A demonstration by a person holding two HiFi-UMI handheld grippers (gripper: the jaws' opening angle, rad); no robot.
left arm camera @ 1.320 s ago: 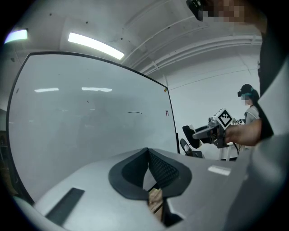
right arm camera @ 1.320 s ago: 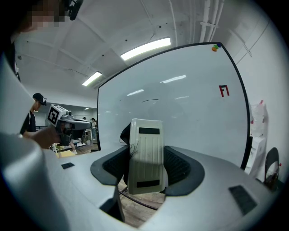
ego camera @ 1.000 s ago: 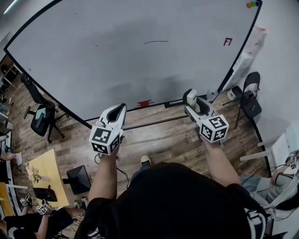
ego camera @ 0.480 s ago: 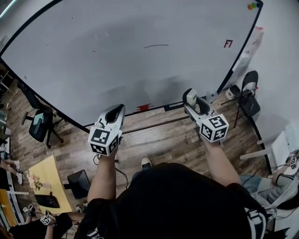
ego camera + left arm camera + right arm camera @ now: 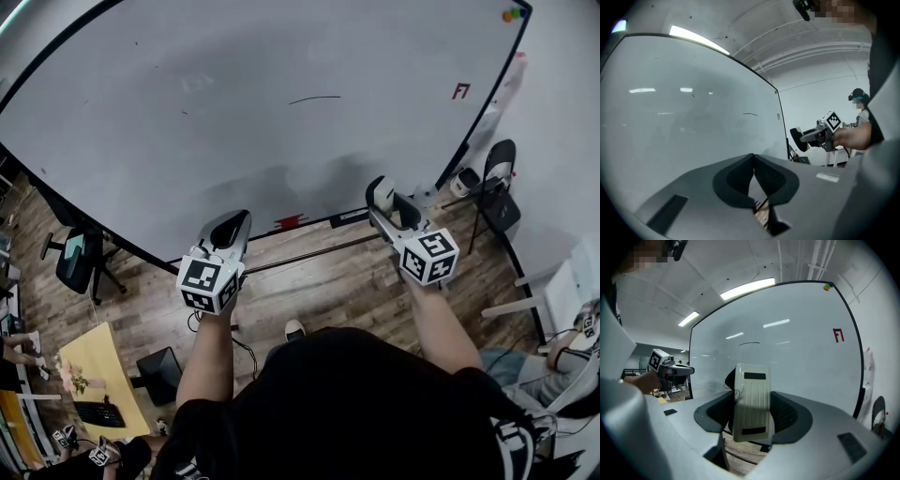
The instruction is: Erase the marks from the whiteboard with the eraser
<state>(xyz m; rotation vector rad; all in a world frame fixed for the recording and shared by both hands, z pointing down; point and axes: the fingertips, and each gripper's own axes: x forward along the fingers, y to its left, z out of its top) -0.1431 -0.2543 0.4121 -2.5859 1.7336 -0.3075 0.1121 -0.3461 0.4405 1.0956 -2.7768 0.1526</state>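
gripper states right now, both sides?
Left gripper: shut, nothing between the jaws.
Right gripper: shut on the eraser, held short of the whiteboard.

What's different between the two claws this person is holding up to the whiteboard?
The right claw is clamped on a pale ribbed eraser, while the left claw holds nothing. The right claw's jaws are kept apart by the eraser between them; the left claw's jaws are closed against each other. Both are grey and point toward the whiteboard.
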